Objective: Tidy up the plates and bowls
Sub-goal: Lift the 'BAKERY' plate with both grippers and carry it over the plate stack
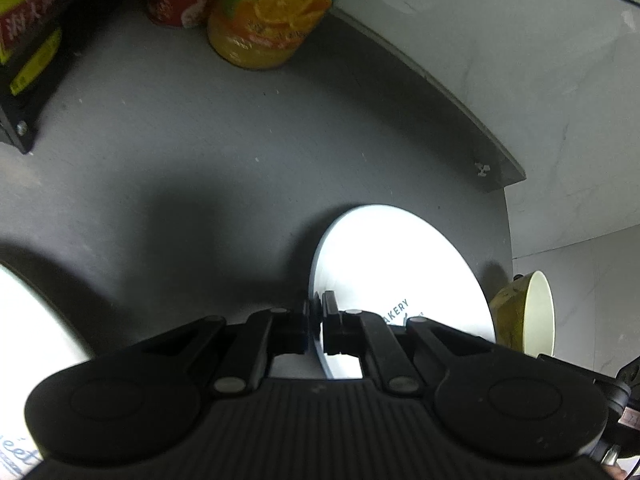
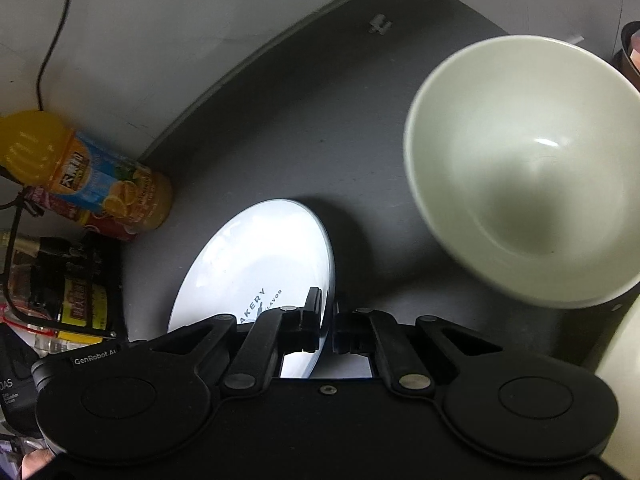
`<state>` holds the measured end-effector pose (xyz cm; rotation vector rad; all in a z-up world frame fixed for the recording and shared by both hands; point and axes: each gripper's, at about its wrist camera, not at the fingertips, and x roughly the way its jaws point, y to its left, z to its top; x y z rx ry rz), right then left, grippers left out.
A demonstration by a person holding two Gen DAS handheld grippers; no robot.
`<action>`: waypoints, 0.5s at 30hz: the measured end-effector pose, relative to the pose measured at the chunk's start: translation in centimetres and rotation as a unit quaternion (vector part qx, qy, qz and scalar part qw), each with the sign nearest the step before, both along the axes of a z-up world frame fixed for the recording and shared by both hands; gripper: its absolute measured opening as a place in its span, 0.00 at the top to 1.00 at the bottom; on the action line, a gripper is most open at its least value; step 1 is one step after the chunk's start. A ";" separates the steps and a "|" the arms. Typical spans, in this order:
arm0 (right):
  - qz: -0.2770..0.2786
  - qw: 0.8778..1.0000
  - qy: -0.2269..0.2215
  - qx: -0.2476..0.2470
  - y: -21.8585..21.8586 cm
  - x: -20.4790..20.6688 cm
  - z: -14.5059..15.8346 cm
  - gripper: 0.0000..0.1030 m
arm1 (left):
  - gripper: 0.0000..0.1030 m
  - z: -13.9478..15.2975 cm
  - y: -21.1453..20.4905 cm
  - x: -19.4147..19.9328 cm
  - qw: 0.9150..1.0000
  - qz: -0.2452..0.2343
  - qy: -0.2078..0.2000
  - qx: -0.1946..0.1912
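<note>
The right gripper (image 2: 327, 320) is clamping the right rim of a white plate (image 2: 256, 256) at lower centre. A pale bowl (image 2: 528, 168) is filling the upper right. An orange juice bottle (image 2: 108, 184) is lying at the left on the grey table (image 2: 320, 128).

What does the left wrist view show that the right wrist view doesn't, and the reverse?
Left only: the left gripper shut on the white plate, and another white dish at the left edge.
Right only: the right gripper shut on the plate's rim, a hanging cable.
Both: plate, cream bowl, orange juice bottle, dark table.
</note>
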<state>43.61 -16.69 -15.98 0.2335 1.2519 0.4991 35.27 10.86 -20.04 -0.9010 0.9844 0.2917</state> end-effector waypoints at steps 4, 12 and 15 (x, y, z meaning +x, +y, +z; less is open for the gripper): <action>-0.003 1.000 -0.007 0.006 0.8 -0.8 0.5 0.95 | 0.96 0.8 0.9 -0.8 1.000 -0.001 -0.007 0.004; -0.005 0.999 -0.028 0.019 2.5 -2.8 2.4 0.95 | 0.96 2.7 2.6 -3.0 1.000 -0.004 -0.023 0.014; -0.005 0.999 -0.034 0.023 3.2 -3.6 3.0 0.95 | 0.96 3.4 3.3 -3.9 0.999 -0.007 -0.028 0.017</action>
